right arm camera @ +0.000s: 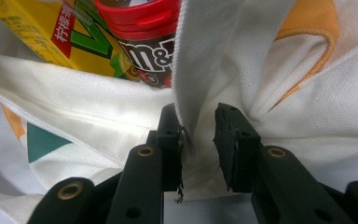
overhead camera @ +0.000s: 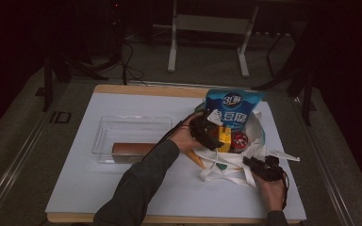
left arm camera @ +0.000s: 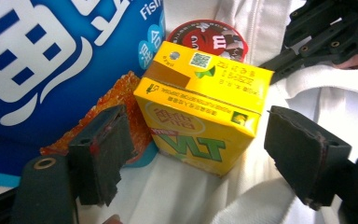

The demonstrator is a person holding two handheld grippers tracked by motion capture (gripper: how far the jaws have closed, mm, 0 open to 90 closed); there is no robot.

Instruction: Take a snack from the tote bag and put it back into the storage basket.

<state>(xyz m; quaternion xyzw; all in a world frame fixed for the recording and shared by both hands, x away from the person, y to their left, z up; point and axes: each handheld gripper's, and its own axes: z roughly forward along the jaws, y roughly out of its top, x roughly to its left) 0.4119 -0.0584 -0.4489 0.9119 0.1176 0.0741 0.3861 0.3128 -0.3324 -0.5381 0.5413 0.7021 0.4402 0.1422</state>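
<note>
Packing the tote bag (overhead camera: 226, 165) | yellow carton (left arm camera: 200, 107) in, our left gripper (left arm camera: 196, 154) open around it | right gripper (right arm camera: 198, 140) pinching the bag's strap | sausage (overhead camera: 132, 149) left in the tray (overhead camera: 104, 123).

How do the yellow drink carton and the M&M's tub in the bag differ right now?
The yellow drink carton is a box with flat faces and green lettering; the M&M's tub is round, brown-sided with a red lid. The carton lies nearer the left gripper, between its open jaws and untouched; the tub sits behind it, partly hidden. Both rest inside the white tote bag.
</note>
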